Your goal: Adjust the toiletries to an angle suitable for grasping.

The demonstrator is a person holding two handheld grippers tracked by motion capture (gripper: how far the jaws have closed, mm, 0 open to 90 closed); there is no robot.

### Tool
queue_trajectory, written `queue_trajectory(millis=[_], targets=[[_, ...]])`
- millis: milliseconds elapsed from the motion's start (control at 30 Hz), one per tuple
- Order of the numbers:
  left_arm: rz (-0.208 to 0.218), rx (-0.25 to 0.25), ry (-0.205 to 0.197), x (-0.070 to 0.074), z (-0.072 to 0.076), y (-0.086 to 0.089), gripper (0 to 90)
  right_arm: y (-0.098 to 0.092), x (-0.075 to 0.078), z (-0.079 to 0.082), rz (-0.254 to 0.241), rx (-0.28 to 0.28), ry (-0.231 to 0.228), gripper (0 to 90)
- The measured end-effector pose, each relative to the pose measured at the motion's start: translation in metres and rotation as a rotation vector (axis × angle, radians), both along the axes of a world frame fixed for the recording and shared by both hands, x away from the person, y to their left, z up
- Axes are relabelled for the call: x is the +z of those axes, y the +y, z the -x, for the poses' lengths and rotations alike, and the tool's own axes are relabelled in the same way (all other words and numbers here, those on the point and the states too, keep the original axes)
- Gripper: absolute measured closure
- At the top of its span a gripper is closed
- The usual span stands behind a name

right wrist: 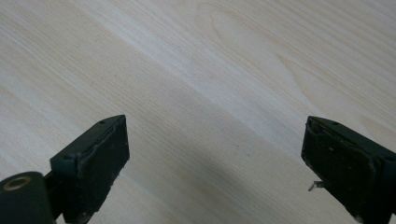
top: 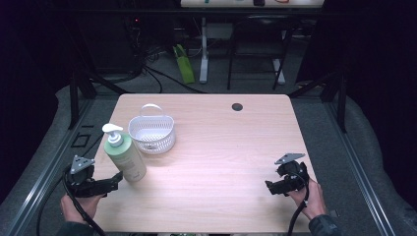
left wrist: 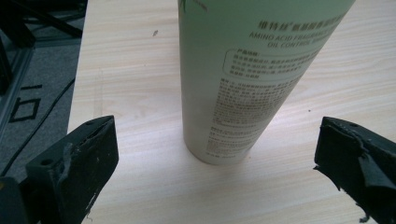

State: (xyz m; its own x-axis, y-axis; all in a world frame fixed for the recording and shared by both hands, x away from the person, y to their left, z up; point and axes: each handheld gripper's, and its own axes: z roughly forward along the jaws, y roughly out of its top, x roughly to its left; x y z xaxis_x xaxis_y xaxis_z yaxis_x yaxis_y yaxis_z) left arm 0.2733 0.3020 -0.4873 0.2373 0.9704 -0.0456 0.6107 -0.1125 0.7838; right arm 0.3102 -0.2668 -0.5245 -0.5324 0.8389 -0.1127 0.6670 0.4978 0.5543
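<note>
Light wooden table [top: 221, 147], grey carpet floor [top: 324, 123], dark surroundings

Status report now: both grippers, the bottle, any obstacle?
Left gripper open, facing green pump bottle, not touching. Right gripper open over bare table. White basket just behind bottle.

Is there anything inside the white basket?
The basket looks empty in the high view: only its white perforated walls and bottom show. Its near wall hides a strip of the floor, so something small and flat there cannot be ruled out.
</note>
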Motion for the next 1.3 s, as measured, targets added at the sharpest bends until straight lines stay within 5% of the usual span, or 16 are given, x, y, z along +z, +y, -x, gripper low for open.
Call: queue_trajectory(millis=[667, 1300], targets=[[0.023, -0.01, -0.104, 0.016, -0.002, 0.002, 0.0, 0.003, 0.001, 0.001, -0.003, 0.015, -0.001, 6.9], [0.022, -0.083, -0.188, 0.021, -0.032, -0.016, 0.0, 0.004, -0.001, 0.0, -0.003, 0.015, 0.013, 6.9]])
